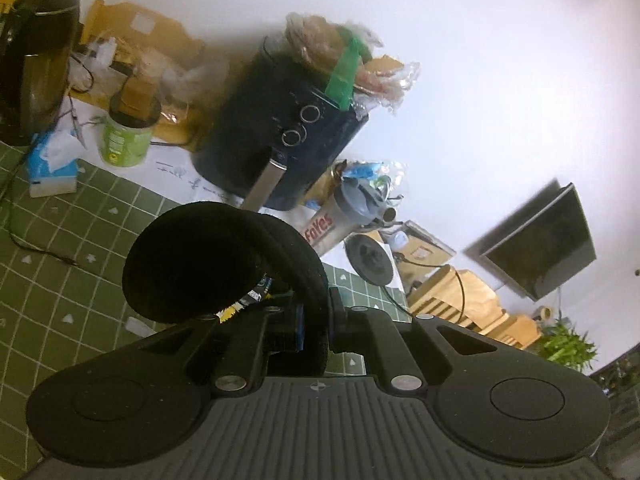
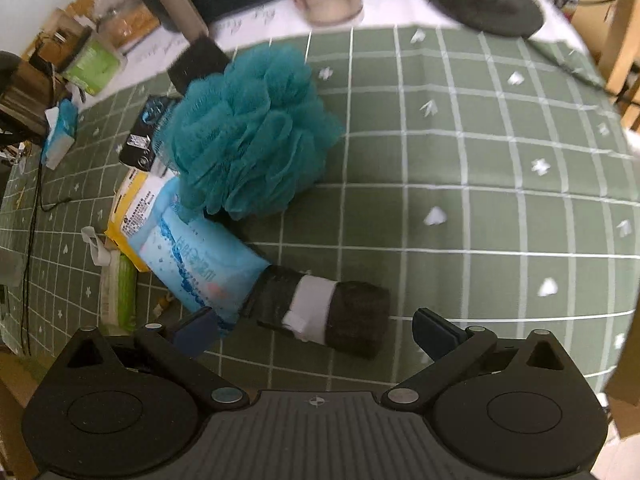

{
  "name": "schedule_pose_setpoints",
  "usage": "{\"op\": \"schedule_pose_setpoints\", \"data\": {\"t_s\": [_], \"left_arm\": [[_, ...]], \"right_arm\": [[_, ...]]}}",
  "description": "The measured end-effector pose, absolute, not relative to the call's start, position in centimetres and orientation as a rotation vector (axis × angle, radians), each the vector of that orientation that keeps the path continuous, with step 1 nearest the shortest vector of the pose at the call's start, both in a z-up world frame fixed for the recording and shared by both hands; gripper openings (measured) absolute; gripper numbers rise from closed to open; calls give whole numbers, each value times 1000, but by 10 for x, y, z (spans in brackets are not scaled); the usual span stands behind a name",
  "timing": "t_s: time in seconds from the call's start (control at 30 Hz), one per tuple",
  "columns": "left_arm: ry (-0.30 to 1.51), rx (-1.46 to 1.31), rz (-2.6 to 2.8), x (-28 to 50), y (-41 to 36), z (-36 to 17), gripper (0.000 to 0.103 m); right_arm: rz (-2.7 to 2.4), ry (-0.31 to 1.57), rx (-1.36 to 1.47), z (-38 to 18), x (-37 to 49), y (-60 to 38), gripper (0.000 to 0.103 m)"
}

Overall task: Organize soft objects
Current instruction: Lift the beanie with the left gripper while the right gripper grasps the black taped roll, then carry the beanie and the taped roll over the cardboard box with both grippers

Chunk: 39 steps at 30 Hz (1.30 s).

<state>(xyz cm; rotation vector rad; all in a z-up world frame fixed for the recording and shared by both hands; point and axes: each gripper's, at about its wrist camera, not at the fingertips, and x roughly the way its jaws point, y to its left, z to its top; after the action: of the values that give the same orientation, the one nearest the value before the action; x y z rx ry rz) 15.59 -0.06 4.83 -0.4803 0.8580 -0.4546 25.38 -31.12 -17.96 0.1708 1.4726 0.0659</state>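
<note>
In the left wrist view my left gripper [image 1: 316,322] is shut on a black soft pad [image 1: 192,264], which is folded into a round loop and held up above the green checked cloth [image 1: 72,280]. In the right wrist view my right gripper [image 2: 316,332] points straight down and stands open over the cloth [image 2: 480,200]. A black rolled cloth with a white band [image 2: 352,316] lies between its fingers, untouched. Beyond the roll lie a light blue wipes pack [image 2: 192,256] and a teal mesh bath puff [image 2: 252,132], all close together.
A black air fryer [image 1: 280,132], a kettle [image 1: 36,60], a green jar [image 1: 124,136], a tissue box [image 1: 52,164] and a shaker bottle [image 1: 340,220] line the cloth's far edge. Yellow [image 2: 132,204] and black [image 2: 144,140] packets sit left of the puff. A cable [image 2: 36,200] trails at the left.
</note>
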Motion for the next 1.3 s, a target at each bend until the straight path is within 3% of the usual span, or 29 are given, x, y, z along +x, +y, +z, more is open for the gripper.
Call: {"op": "schedule_pose_setpoints", "data": {"t_s": [0.23,0.3,0.37,0.7,1.3], "left_arm": [[840,-483,-411,136,10,54,10],[837,-488,-399,131,11,55,10],[835,-492,-393,126,12,54,11],[871,-521,-398,118,6,43,10],[875,-470,-484,115,-30,61,11]], "right_arm": [[19,1578,141,-214,272,-296,103],[-8,1601,131,-221,275,-294,100],[-44,1621,112,-226,276,-293,90],[-47,1625,122,-234,265,-292,86],[-36,1407,321,-163,242,-341,85]]}}
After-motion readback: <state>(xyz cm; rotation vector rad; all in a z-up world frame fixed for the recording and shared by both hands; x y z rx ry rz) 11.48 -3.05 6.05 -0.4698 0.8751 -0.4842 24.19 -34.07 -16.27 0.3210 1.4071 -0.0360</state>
